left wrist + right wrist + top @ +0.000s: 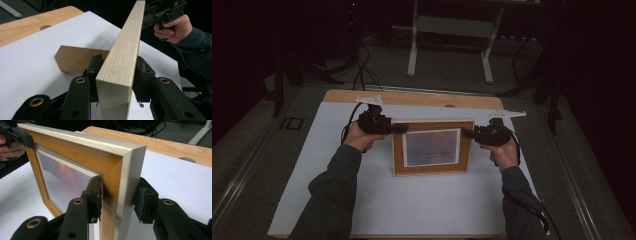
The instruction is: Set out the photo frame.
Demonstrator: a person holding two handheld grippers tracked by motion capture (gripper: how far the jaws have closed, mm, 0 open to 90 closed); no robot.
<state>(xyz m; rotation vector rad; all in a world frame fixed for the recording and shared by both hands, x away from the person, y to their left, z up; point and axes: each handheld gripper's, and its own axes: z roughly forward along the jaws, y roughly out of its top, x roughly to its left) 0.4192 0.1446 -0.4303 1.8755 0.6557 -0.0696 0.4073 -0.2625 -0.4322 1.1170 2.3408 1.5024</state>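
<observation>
Both grippers' fingers (96, 195) clamp the picture frame (432, 147); left gripper view reveals its back stand (77, 58).

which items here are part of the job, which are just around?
In the job:
- wooden picture frame, standing upright
- left gripper, at its left edge
- right gripper, at its right edge

Just around:
- white sheet
- wooden table
- metal stand behind

Dim lab or workshop room, wooden bench (412, 97) under a white sheet (412, 205), cables (362, 70) on grey floor beyond the far edge, pale metal table legs (413, 50) (surroundings dark), no household furnishings.
</observation>
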